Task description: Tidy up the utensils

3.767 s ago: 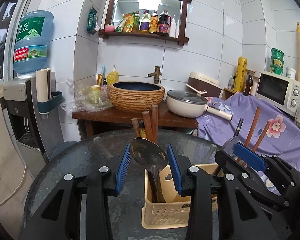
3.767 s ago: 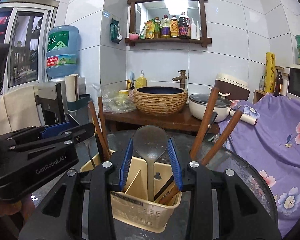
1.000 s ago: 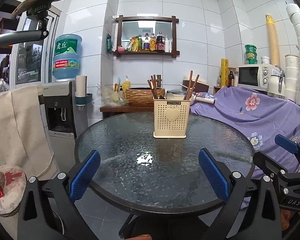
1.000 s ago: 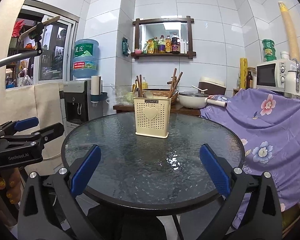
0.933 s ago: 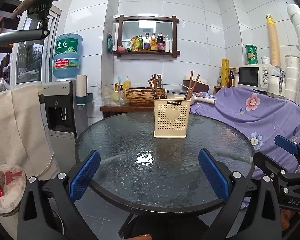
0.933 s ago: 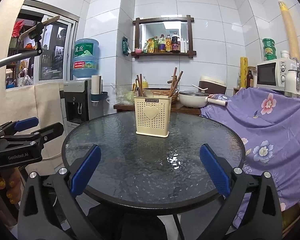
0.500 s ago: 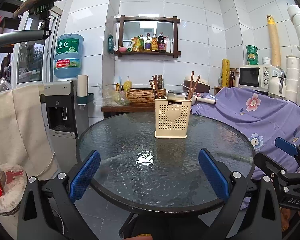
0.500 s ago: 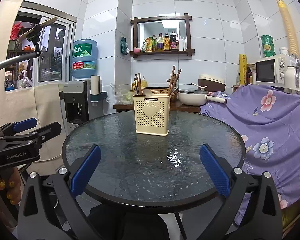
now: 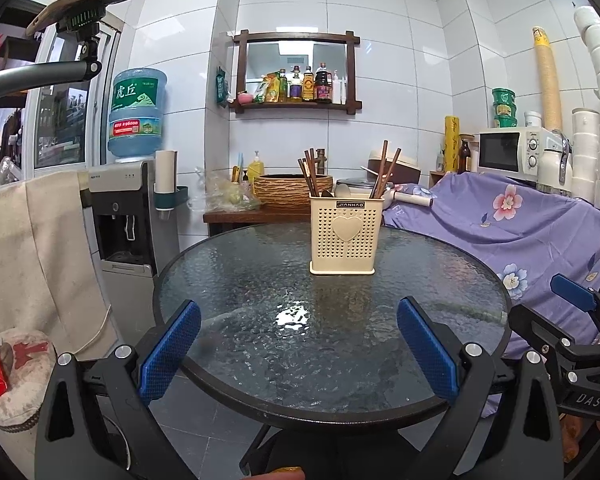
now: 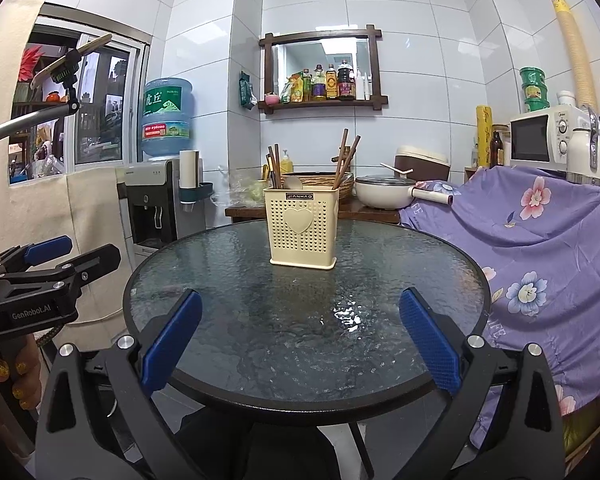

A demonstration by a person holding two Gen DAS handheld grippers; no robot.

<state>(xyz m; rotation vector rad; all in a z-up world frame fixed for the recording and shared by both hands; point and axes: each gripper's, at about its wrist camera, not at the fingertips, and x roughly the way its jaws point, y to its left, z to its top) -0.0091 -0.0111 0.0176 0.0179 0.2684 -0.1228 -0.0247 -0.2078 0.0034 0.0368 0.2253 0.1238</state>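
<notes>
Both wrist cams sit back off the near edge of the round bench [image 9: 228,276], roughly level, facing the tiled back wall. Left cam is offset left, right cam offset right; each catches the other tool at its frame edge. Shared: utensil holder [image 9: 346,234] [image 10: 303,228] mid-bench, wall shelf [image 9: 296,76], water dispenser [image 10: 152,204]. Holder well apart from both lenses.

one cream utensil holder [image 9: 346,234] on one round glass table [image 9: 260,344]; two groups of brown chopsticks in it, left [image 9: 309,172] and right [image 9: 385,168] (exact sticks too thin to count), one spoon [image 9: 342,190]; two grippers, left gripper [image 9: 298,354] and right gripper [image 10: 300,346]; one microwave [image 9: 512,150], one water jug [image 9: 137,114], one pan [image 10: 384,196]
</notes>
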